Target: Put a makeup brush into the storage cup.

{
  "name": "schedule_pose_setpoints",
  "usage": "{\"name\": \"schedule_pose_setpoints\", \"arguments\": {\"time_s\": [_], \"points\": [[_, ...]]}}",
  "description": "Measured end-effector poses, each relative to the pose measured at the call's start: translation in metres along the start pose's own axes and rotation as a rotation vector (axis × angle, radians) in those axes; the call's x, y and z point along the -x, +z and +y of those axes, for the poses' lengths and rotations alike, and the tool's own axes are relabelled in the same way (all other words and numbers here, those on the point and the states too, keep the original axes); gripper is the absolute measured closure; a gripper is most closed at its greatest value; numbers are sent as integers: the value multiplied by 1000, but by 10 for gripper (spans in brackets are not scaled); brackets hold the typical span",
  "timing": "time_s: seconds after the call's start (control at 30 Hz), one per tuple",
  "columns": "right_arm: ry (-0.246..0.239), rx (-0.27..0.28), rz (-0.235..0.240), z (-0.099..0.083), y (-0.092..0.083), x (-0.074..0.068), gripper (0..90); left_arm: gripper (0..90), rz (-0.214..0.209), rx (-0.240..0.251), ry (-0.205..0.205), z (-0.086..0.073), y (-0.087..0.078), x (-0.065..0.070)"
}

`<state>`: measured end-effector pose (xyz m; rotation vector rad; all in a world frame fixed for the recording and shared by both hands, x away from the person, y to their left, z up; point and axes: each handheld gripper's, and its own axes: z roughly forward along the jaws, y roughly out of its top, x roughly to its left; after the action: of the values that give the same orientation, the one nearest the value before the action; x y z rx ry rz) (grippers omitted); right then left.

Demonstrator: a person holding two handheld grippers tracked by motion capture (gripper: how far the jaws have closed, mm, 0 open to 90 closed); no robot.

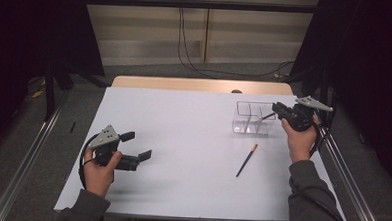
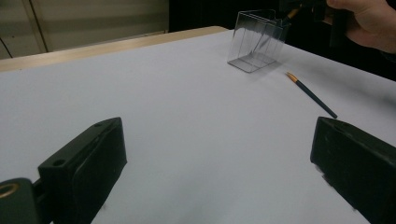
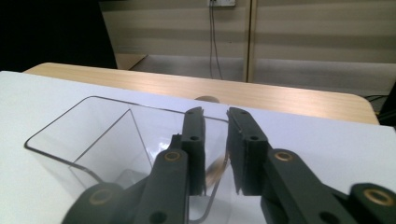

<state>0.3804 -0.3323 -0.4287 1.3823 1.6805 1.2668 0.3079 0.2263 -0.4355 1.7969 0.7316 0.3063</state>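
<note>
A clear two-compartment plastic box (image 1: pixel 247 124) (image 2: pixel 256 44) (image 3: pixel 88 140) stands at the table's far right. My right gripper (image 1: pixel 277 108) (image 3: pixel 215 112) hangs over the box's right end, its jaws a narrow gap apart. A thin dark pencil with an orange end (image 1: pixel 268 115) (image 2: pixel 292 14) slants from the jaws down into the box. In the right gripper view its end (image 3: pixel 215 175) is a blur in the gap, and the pads do not press on it. A second dark pencil (image 1: pixel 247 161) (image 2: pixel 312 94) lies on the table in front of the box. My left gripper (image 1: pixel 138 145) (image 2: pixel 217 135) rests wide open at the near left.
The white tabletop (image 1: pixel 192 140) has a wooden strip (image 1: pixel 200 84) along its far edge. Metal rails (image 1: pixel 24 163) run along both sides of the table. Cables (image 1: pixel 186 55) lie on the floor beyond it.
</note>
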Motion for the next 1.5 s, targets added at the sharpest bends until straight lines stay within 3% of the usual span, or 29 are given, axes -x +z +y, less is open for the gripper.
{"name": "schedule_pose_setpoints", "arguments": {"time_s": [0.17, 0.33, 0.5, 0.53, 0.8, 0.93, 1.07, 1.1, 1.23, 1.47, 1.5], "points": [[-8, 12, 0, -1, -2, -1, 624, 32, 8, -4, 9, 0, 0, 0], [3, 28, 11, 1, -5, -2, 535, 32, -24, 6, 7, 0, 1, -1], [0, 30, 31, 0, -8, -5, 437, 32, -21, 4, 11, 0, 1, -1], [-4, 30, 33, -1, -9, -5, 421, 32, 0, -3, 10, 1, 1, 0], [9, 36, 40, -1, -15, -10, 286, 32, -16, 2, 10, 1, 1, 0], [16, 42, 47, -1, -17, -13, 226, 32, 1, -3, 12, 1, 1, 0], [11, 42, 47, -3, -21, -15, 192, 32, -25, 7, 9, 1, 2, 0], [5, 37, 48, -3, -21, -16, 182, 32, -3, -1, 11, 1, 1, 1], [-1, 30, 42, -7, -24, -20, 153, 32, -29, 15, 2, 1, 1, 0], [8, 37, 47, -12, -32, -23, 136, 32, -30, 11, 12, 1, 2, 0], [4, 38, 51, -13, -33, -23, 131, 32, -11, 2, 4, 1, 2, 1]]}}
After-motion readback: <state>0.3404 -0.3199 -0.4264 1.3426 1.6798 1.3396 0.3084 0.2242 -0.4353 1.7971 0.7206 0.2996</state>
